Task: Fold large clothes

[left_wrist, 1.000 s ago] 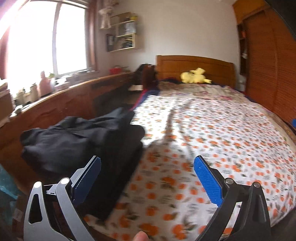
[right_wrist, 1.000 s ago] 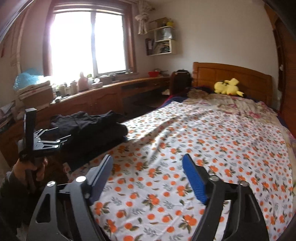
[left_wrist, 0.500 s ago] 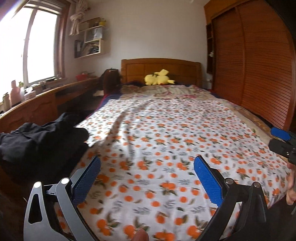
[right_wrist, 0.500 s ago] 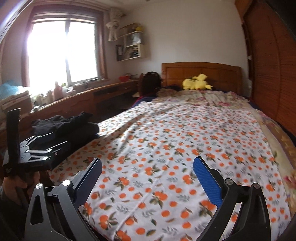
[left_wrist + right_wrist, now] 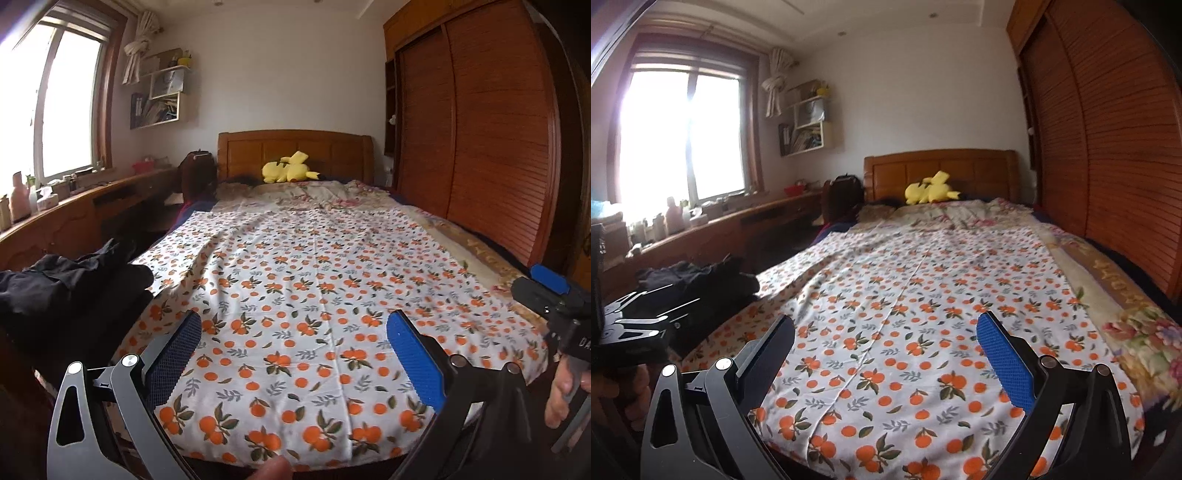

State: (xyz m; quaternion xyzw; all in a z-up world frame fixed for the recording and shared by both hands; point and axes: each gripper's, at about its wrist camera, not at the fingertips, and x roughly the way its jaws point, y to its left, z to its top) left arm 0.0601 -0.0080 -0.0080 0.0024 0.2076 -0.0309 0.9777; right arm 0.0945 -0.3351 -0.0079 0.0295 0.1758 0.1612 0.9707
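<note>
Both my grippers, left gripper [image 5: 293, 360] and right gripper [image 5: 886, 360], gape empty over the bed's [image 5: 480, 254] foot, the right's jaws just widened, while the dark clothes [image 5: 66, 291] lie heaped at its left edge, nearer my left hand.

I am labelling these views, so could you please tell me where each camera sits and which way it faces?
Left wrist: on the left tool, facing up the bed to the headboard; the right tool and a hand show.
Right wrist: on the right tool, same heading; the left tool shows.
Shared: orange-print sheet, yellow plush toy, dark clothes pile.
</note>
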